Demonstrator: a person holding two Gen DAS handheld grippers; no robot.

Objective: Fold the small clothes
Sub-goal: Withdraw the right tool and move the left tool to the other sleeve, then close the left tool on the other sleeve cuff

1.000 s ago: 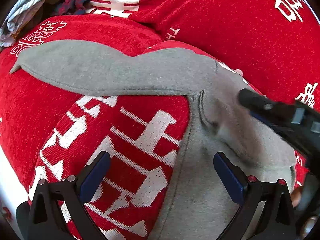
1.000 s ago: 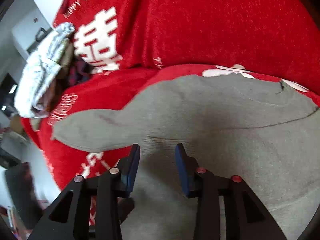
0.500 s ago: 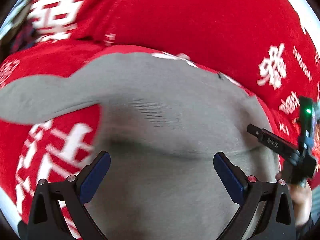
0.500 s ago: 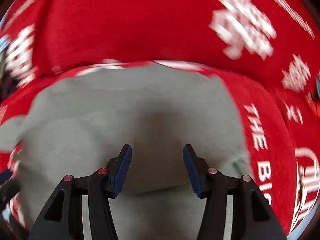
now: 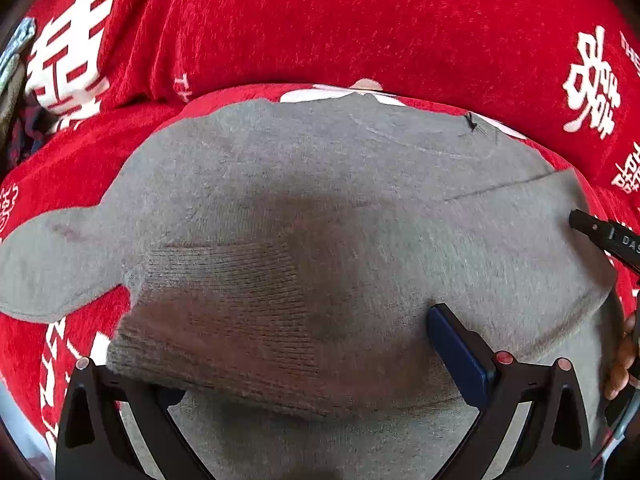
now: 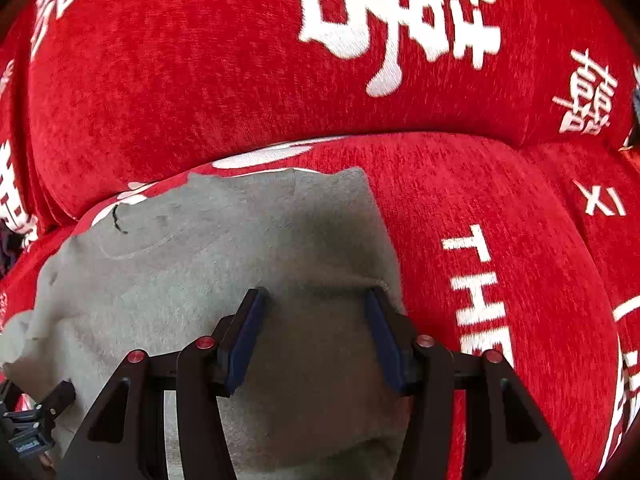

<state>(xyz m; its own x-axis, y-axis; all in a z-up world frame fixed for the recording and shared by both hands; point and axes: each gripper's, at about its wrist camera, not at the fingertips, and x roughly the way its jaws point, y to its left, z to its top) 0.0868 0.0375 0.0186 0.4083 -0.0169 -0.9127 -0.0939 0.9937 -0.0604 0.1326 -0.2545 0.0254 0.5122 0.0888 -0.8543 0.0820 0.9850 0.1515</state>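
Note:
A small grey sweater (image 5: 360, 208) lies on the red sofa seat (image 5: 80, 160). One sleeve (image 5: 52, 268) sticks out to the left. A ribbed cuff (image 5: 224, 312) is folded over the body and drapes over my left gripper's left finger. My left gripper (image 5: 304, 360) is open low over the sweater, its right finger (image 5: 456, 344) on the cloth. In the right wrist view the sweater (image 6: 224, 264) fills the lower left. My right gripper (image 6: 314, 336) is open over its right edge, fingers (image 6: 244, 332) resting on the cloth.
The sofa backrest (image 6: 240, 60) in red fabric with white characters rises behind. Crumpled clothes (image 5: 12, 80) sit at the far left. My right gripper's tip (image 5: 600, 236) shows at the right edge of the left wrist view.
The ribbed cuff now lies folded over the sweater body at my left gripper. My right gripper has swung to the sweater's right edge and opened wider.

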